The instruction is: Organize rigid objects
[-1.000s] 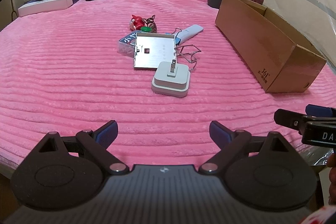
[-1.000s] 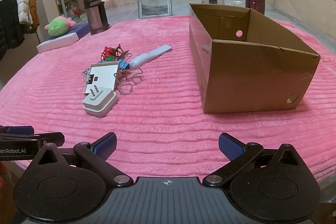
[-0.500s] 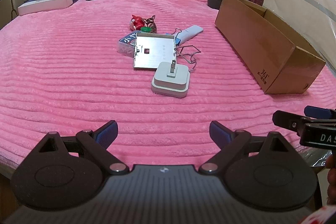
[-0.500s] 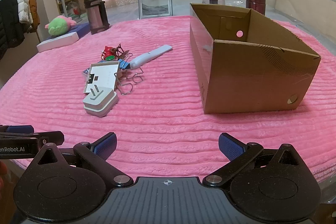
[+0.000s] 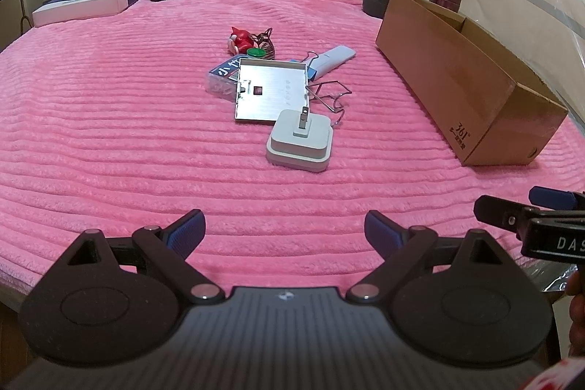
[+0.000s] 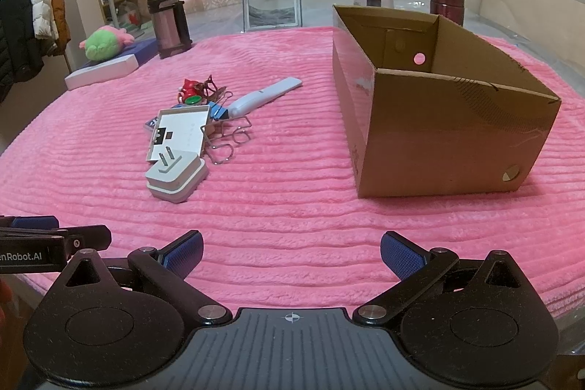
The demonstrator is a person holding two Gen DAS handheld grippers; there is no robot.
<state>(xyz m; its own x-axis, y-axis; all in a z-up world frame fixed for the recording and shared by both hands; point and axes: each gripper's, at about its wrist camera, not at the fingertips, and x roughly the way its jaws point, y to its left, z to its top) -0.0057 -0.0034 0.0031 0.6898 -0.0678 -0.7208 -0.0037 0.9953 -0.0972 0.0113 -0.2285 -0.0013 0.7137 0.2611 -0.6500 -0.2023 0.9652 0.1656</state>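
Both my grippers, left (image 5: 284, 229) and right (image 6: 291, 251), are spread wide, holding nothing. Charger (image 5: 299, 140) sits at 12 o'clock, box (image 6: 438, 119) at 2. Risk: wire clips (image 6: 223, 139) beside it snag and drag along.

No delta from the earlier frames to now. Left gripper (image 5: 283, 223): same spot over the near edge of the pink ribbed plush cover (image 5: 109, 134), jaws as wide apart as before, nothing between them. Right gripper (image 6: 291, 245): same story, wide and empty. In the left wrist view its tip sits a hair lower at the right edge (pixel-level drift, not a move). White square plug adapter (image 5: 299, 141), silver metal plate (image 5: 270, 94) just behind it and brown cardboard box (image 6: 438, 134) on the right haven't shifted.
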